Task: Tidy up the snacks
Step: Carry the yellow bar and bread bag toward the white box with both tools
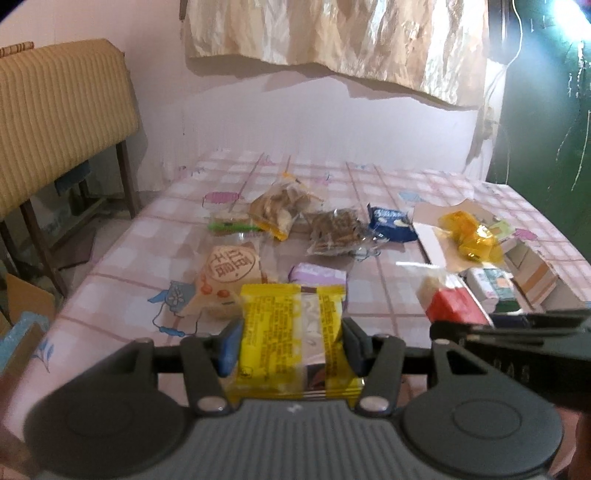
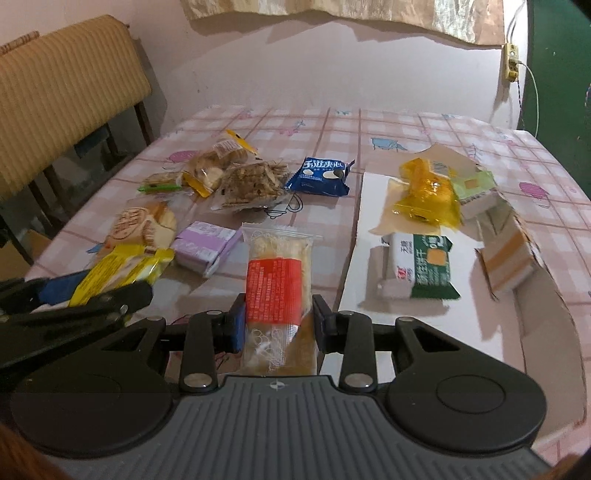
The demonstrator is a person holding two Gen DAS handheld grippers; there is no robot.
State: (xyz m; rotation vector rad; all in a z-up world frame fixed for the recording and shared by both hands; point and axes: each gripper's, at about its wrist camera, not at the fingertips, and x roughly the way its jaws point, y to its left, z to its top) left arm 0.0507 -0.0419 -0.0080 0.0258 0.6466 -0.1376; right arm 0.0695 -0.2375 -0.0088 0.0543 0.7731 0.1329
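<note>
While both grippers clamp snack packets, a pink checked tablecloth (image 2: 424,133) meets the wall

A lived-in home room: a table (image 2: 369,125) under a pink checked cartoon-print cloth fills the middle, a striped padded chair (image 1: 55,110) stands at upper left, crinkled paper (image 1: 332,33) hangs on the pink wall at top, and a wall socket (image 2: 511,61) sits at upper right.
</note>
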